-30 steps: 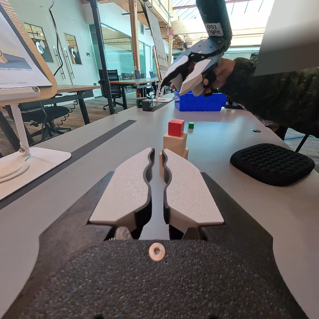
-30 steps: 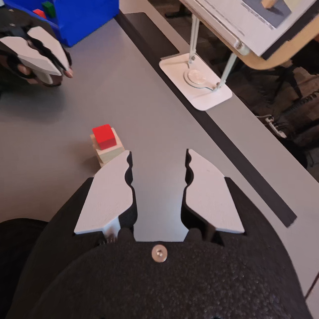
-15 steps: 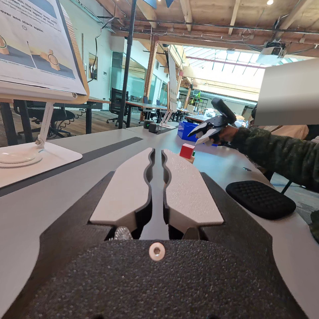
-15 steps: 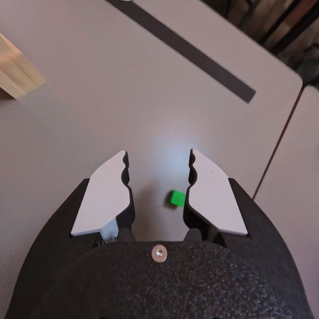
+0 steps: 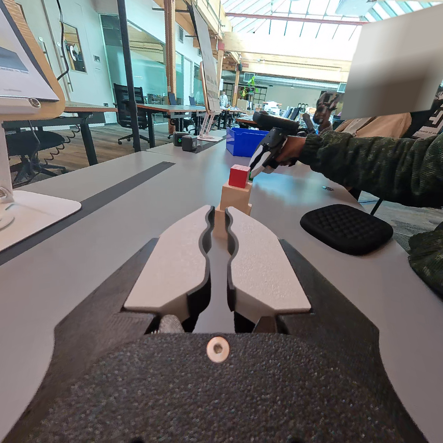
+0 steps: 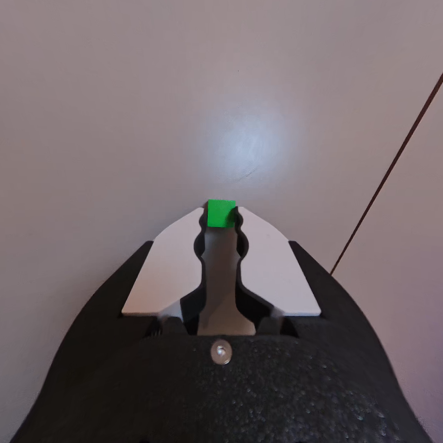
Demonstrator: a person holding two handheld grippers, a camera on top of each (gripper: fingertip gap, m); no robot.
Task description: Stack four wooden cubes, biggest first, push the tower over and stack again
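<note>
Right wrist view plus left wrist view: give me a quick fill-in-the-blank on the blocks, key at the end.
1. The right gripper has its fingertips closed on a small ____ cube.
2. The small red cube sits on top of a stack of pale ____ blocks.
3. Right of that stack on the grey table lies a ____ dimpled rubber pad.

Missing words: green; wooden; black

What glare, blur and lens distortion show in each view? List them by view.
Right wrist view: a pale bluish glare patch lies on the grey table just beyond the green cube; the cube's edges are slightly soft. Left wrist view: the skylight is blown out, wide-angle bending curves the posts, a glare streak crosses the table beside the red cube, and the distant office is soft.
</note>
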